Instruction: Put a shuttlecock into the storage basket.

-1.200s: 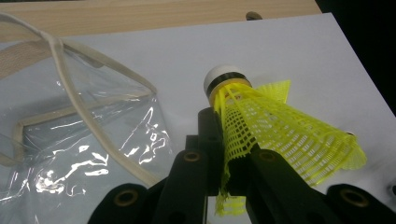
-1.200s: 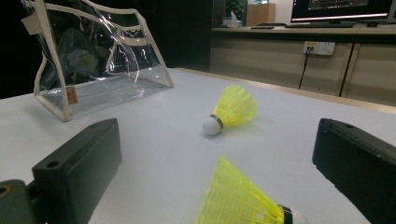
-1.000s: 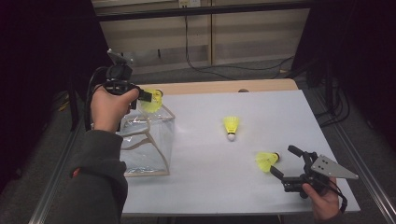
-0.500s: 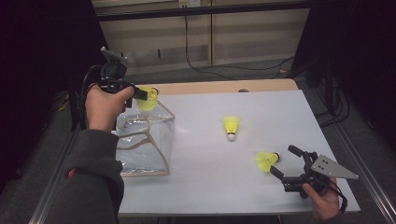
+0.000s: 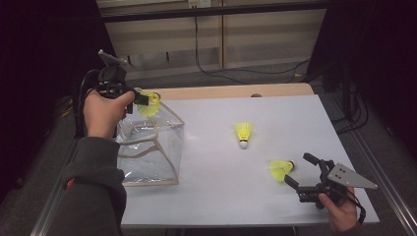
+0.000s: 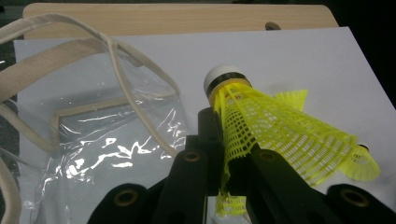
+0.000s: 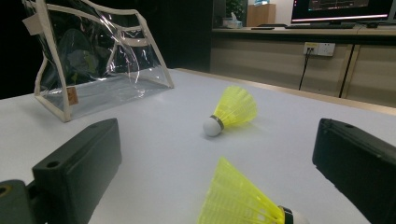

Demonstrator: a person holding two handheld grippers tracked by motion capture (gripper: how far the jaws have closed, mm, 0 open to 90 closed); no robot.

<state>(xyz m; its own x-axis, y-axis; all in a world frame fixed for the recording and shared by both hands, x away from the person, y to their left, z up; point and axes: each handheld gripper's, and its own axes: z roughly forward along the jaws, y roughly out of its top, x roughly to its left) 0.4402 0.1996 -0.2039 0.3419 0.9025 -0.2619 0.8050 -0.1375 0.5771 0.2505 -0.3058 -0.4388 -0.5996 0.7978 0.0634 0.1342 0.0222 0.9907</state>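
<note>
Left claw [image 5: 142,98] grips a shuttlecock [image 5: 150,102] by its skirt above the clear bag [image 5: 147,147]; right claw [image 5: 297,169] rests wide open beside another shuttlecock [image 5: 280,168] on the desk [image 5: 221,187].

High overhead, two close gripper views

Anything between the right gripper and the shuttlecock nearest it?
Nothing visible. The right gripper has its jaws spread, and the nearest shuttlecock lies on bare table just ahead of them, skirt toward the gripper.

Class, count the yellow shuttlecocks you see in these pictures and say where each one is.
3. One shuttlecock is clamped in the left gripper above the clear bag; one lies mid-table; one lies before the open right gripper.
</note>
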